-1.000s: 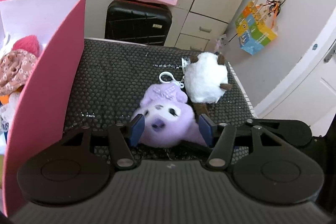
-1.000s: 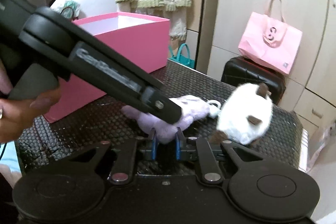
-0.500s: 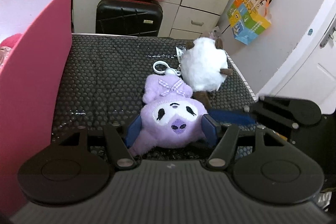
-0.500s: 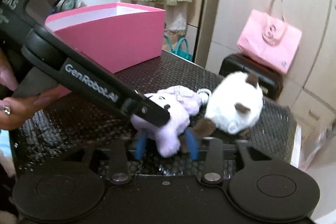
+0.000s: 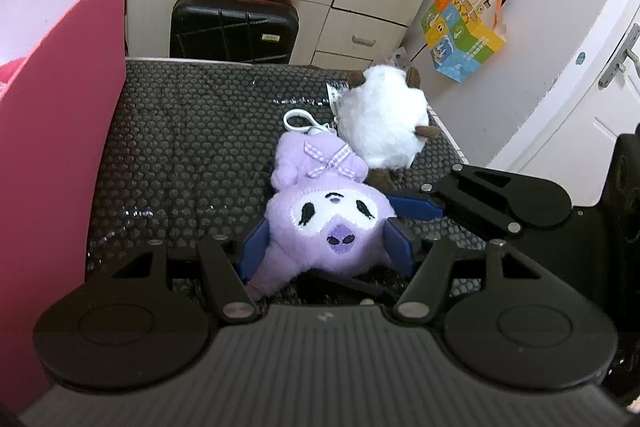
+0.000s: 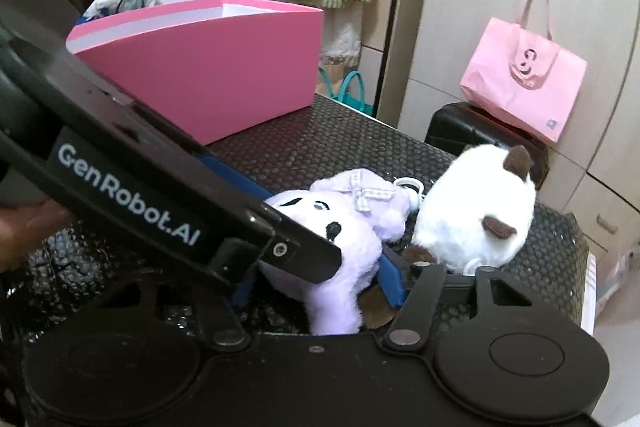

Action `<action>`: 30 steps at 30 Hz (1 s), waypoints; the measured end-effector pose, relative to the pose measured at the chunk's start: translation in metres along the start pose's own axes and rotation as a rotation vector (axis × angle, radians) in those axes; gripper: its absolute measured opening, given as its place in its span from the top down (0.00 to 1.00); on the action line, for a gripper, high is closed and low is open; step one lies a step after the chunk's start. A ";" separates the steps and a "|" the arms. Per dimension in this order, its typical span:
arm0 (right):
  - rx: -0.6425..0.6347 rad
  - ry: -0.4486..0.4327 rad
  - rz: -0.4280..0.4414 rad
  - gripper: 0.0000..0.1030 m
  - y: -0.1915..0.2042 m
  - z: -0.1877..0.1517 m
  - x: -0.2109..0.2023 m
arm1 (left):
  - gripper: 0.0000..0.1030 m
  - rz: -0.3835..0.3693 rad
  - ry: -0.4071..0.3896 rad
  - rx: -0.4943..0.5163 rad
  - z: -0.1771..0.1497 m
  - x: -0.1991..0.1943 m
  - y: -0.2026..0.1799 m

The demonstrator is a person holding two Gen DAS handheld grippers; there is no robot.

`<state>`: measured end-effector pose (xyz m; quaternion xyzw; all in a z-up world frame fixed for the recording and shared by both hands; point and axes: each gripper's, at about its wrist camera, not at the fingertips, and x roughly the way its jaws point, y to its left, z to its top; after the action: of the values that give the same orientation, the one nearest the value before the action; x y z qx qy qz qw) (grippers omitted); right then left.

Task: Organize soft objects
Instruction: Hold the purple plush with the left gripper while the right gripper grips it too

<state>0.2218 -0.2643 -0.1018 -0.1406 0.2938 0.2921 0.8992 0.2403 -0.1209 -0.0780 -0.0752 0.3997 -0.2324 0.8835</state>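
I count two plush toys on black dimpled mat [image 5: 180, 147]: purple plush [image 5: 332, 215] and white plush [image 5: 380, 127], touching. One pink box [image 5: 60, 131] left of purple plush, something pink and fuzzy inside, rest hidden. My left gripper [image 5: 326, 247] grasps purple plush head, pads pressing both sides. My right gripper [image 6: 320, 287], jaws just widened, straddles its lower body; contact unclear.
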 end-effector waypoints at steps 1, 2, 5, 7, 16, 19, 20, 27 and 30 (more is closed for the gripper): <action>0.011 -0.005 -0.005 0.39 0.002 -0.001 -0.002 | 0.40 0.000 -0.001 0.001 -0.001 -0.001 0.000; 0.025 -0.011 -0.008 0.39 0.003 -0.002 -0.004 | 0.39 -0.002 -0.003 0.005 -0.002 -0.004 -0.002; 0.066 -0.025 -0.008 0.39 0.009 -0.006 -0.014 | 0.39 -0.005 -0.010 0.041 -0.007 -0.014 -0.008; 0.092 -0.033 -0.005 0.39 0.013 -0.009 -0.023 | 0.39 -0.008 -0.009 0.065 -0.012 -0.022 -0.013; 0.204 -0.028 -0.014 0.39 0.050 -0.024 -0.048 | 0.36 -0.029 0.043 0.138 -0.040 -0.055 -0.020; 0.210 -0.037 -0.026 0.39 0.065 -0.025 -0.059 | 0.36 -0.042 0.038 0.158 -0.048 -0.073 -0.022; 0.208 -0.040 -0.031 0.39 0.070 -0.024 -0.064 | 0.36 -0.052 0.035 0.166 -0.051 -0.081 -0.022; 0.265 0.002 -0.054 0.39 0.112 -0.015 -0.099 | 0.35 -0.106 0.040 0.181 -0.071 -0.134 -0.020; 0.268 -0.015 -0.018 0.39 0.132 -0.013 -0.111 | 0.34 -0.114 0.055 0.172 -0.080 -0.158 -0.013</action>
<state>0.0625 -0.2153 -0.0550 -0.0196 0.3221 0.2432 0.9147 0.0858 -0.0534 -0.0213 -0.0153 0.3973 -0.3177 0.8608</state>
